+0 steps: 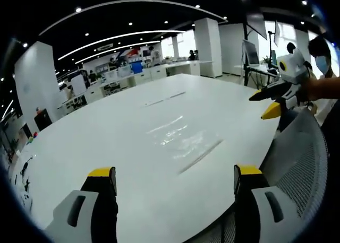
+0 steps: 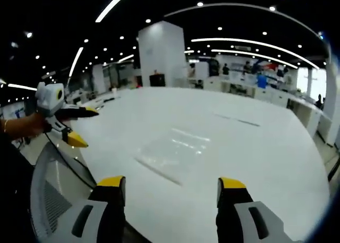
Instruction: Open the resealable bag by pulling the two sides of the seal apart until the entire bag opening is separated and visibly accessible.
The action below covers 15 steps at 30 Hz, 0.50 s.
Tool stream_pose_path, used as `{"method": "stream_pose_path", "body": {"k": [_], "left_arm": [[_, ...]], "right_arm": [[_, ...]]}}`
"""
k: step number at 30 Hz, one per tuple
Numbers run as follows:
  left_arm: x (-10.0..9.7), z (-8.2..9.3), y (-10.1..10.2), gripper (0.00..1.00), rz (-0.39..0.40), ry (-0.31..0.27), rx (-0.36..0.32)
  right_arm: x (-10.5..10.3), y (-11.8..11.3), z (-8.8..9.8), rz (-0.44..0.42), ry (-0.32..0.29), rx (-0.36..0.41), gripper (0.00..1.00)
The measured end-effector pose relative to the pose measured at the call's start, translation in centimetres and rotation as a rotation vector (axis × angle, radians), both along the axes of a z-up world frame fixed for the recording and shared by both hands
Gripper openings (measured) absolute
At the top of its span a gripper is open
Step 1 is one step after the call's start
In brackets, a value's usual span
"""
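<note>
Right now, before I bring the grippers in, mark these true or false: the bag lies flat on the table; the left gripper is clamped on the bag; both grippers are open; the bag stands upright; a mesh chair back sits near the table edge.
1. The bag lies flat on the table: true.
2. The left gripper is clamped on the bag: false, it is open, short of the bag.
3. Both grippers are open: true, the right gripper too.
4. The bag stands upright: false, it lies flat.
5. A mesh chair back sits near the table edge: true.
</note>
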State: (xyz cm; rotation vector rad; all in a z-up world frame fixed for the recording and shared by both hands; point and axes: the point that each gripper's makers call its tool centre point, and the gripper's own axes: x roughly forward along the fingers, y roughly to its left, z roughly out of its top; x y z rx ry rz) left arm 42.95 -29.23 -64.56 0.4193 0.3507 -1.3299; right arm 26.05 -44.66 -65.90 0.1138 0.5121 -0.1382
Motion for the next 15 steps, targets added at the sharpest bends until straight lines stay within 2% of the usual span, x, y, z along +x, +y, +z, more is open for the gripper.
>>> {"method": "stream_pose_path", "body": {"k": [15], "left_arm": [[-0.28, 0.09, -0.21, 0.93, -0.027, -0.008, -0.020]], "right_arm": [[-0.48, 0.48, -0.77, -0.010, 0.017, 0.032, 0.68]]}}
